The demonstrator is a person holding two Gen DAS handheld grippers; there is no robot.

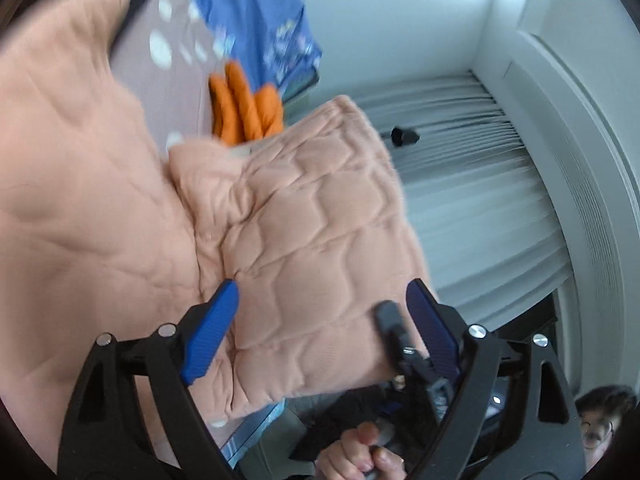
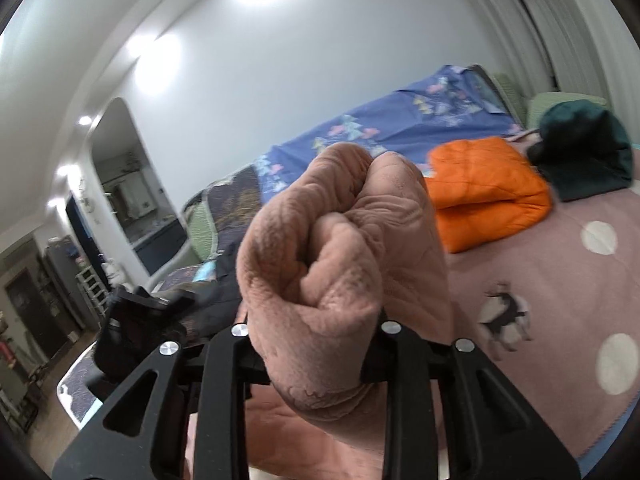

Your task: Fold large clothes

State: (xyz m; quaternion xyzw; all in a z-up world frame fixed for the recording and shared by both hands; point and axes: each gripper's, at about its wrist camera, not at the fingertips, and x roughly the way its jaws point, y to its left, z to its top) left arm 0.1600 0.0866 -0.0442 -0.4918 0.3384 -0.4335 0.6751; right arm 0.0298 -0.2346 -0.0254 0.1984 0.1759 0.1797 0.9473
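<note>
My left gripper (image 1: 320, 320) stands wide open, its blue pads (image 1: 210, 332) spread well apart, with the quilted pink garment (image 1: 304, 248) lying between and beyond them; neither pad pinches the cloth as far as I can see. The view is rolled hard over, so the bed runs up the left side and the ceiling sits to the right. Below the fingers I see a bare hand (image 1: 360, 456) wrapped round a grip, and part of the other tool (image 1: 400, 340) pokes up by the garment's lower edge.

My right gripper (image 2: 316, 332) is closed tight on a thick bunched fold of the same garment (image 2: 340, 240), which bulges up out of the fingers and fills the middle of that view; the fingertips themselves are buried in the fabric. The rest of the garment hangs down under the tool, blurred.

The garment is lifted off a bed with a pink spotted cover (image 2: 560, 280) that carries an animal print. Farther back on the bed lie a folded orange piece (image 2: 488, 192) and, just beside it, a dark green one (image 2: 584, 152). A blue patterned sheet (image 2: 400, 128) lies along the wall side. Pale pleated curtains (image 1: 460, 184) hang in the left view, and a rounded opening (image 2: 124, 192) shows a further room in the right view.
</note>
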